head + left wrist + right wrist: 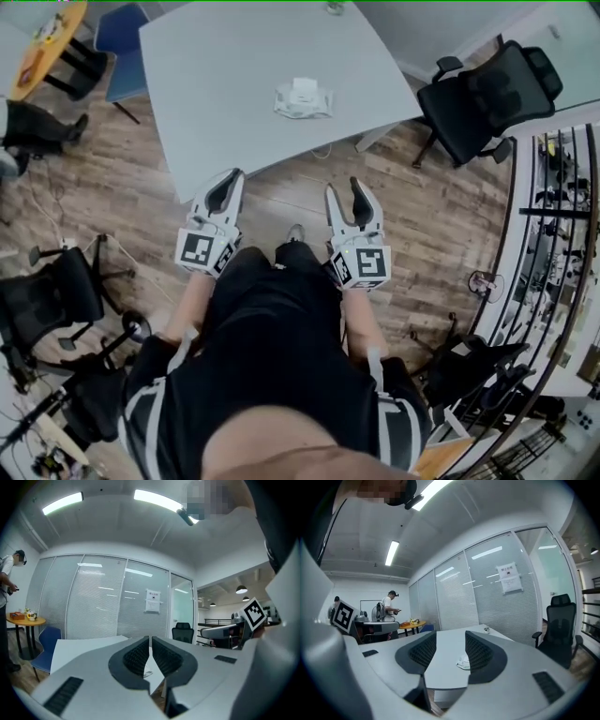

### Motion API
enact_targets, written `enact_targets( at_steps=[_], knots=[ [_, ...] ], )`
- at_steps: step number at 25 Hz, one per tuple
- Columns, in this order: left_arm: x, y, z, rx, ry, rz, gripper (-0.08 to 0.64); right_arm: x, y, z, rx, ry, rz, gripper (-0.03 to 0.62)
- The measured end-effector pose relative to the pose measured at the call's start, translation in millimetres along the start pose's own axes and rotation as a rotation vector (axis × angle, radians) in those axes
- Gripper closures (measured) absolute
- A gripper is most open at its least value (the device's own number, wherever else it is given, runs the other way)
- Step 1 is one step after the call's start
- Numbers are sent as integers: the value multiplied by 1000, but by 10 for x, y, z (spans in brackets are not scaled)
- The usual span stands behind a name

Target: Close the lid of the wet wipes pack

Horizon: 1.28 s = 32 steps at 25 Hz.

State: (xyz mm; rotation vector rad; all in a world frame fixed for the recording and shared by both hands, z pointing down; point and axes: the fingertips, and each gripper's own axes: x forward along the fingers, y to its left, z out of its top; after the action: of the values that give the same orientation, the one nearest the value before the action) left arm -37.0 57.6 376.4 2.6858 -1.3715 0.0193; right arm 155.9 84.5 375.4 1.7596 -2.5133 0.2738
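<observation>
While the wet wipes pack (303, 98) lies near the middle of the bench (206, 84), both tongs hang well short of it: left tongs (232, 178) pinched together on nothing, right tongs (345, 187) spread, empty. Risk: a one-sided push on the lid likely slides the light pack or leaves it unlatched.

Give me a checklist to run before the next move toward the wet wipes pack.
1. Wet wipes pack lies on the table: ok.
2. Lid open: cannot tell, too small.
3. Right tool jaws apart, empty: ok.
4. Left tool jaws together, empty: ok.
5. Tools within reach of the pack: not ok, both hang over the floor, short of the table edge.
</observation>
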Motion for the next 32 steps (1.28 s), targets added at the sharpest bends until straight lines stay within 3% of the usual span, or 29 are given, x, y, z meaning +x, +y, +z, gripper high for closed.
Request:
enact_targets(
  at_steps=[5,13,18,25,32],
  knots=[
    [468,110,-235,47,111,11,522,422,-348,47,-30,29,67,382],
    [1439,586,-640,204,243,-37,522,1275,-793,-181,-45,119,107,382],
    [2104,960,-1171,358,391,-143,520,1922,-992,-292,-82,191,122,382],
    [2867,1341,-2139,504,614,-346,510,2907,-1130,-670,-187,382,237,383],
    [3377,1517,-2876,725,745,-514,449,3651,-1279,-1187,-253,534,295,383]
  ],
)
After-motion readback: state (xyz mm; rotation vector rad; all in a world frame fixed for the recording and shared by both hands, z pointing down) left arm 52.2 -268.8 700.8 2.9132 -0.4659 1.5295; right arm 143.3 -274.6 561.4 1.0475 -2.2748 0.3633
